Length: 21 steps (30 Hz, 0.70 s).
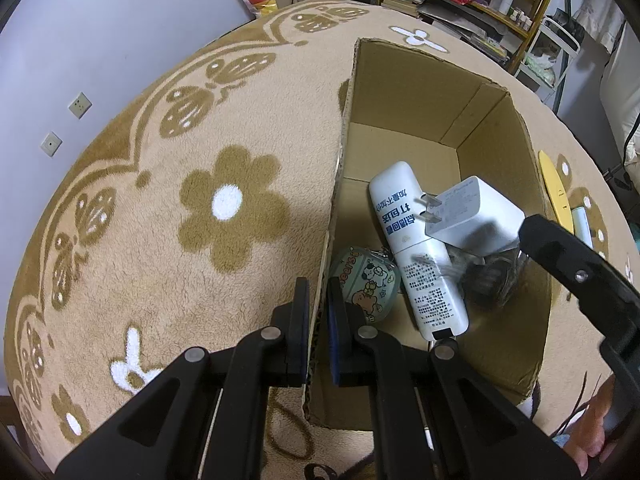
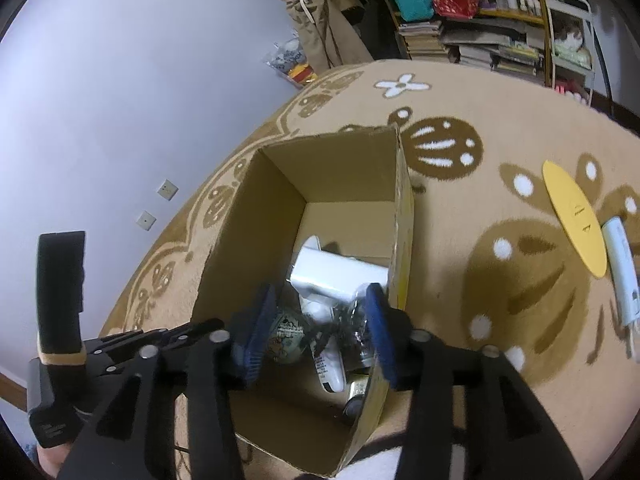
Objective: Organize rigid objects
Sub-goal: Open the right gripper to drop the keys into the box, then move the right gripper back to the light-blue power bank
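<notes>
Cardboard is what we see most of: an open cardboard box stands on the beige flowered blanket, and our left gripper is clamped on the box's left wall, one finger outside and one inside. Our right gripper hangs over the box's right side with its jaws apart and gripping nothing; in the right wrist view its right pad sits at the right wall's rim and its left pad over the inside.

In the box we see a white tube printed with blue characters lying lengthwise, a white plug adapter with its two prongs pointing left, resting over the tube and a dark clear-wrapped bundle (we cannot tell what that is), and a small cartoon-printed case near the left wall, close to the left gripper's inner finger.

Outside the box, on the blanket to its right, lie a yellow oval piece and, touching its right edge, a pale white stick-shaped object. Beyond the blanket we see a pale wall with two sockets and cluttered shelves.
</notes>
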### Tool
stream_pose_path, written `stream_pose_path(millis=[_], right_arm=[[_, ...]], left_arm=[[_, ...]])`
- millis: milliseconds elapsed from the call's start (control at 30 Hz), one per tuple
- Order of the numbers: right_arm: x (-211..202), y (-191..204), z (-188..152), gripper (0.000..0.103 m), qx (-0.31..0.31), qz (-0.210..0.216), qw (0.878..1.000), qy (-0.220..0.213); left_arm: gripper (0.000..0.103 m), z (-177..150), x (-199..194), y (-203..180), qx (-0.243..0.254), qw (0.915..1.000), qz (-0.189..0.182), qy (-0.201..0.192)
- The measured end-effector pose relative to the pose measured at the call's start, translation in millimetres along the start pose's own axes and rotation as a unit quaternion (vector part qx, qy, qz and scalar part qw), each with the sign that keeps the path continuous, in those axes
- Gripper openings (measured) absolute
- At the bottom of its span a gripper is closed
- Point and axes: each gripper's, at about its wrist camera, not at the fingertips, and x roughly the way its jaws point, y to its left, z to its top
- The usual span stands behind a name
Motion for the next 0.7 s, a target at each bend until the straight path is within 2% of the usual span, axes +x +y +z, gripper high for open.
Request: stream_pose_path(millis=[100,167,300,367,467,567,700], right_arm=[[-4,2,1,0.055,-0.001,0.005,1.000,-0.003],[-8,3,2,0.063,-0.003,0.001,1.000,-0.008],[-22,3,5,0.068,-0.012,-0.001,0.999,-0.033],[-26,2,9,0.081,-0.015,-0.016,0.999,-0.037],[-33,-5,14,0.092,-0.013,-0.042,0.998,-0.052],[-35,-18,19,0.099,0.002,-0.062,0.997,-0.051],[-38,-39,26,0.099,0.014,-0.087,0.995,-0.043]], left_arm=[[0.008,-1,0,0,-0.001,1.0000,-0.001,0.000],[0.008,-2,0,0,-0.001,1.0000,-0.002,0.000],[0.008,-2,1,-1,0.000,1.0000,-0.001,0.000],[0.008,-3,2,-1,0.001,1.0000,0.001,-0.001],[0.008,-2,2,-1,0.002,1.0000,0.000,-0.002],[0.008,-3,2,-1,-0.002,1.0000,-0.004,-0.001],[0.008,-2,1,-1,-0.001,1.0000,-0.001,-0.001]])
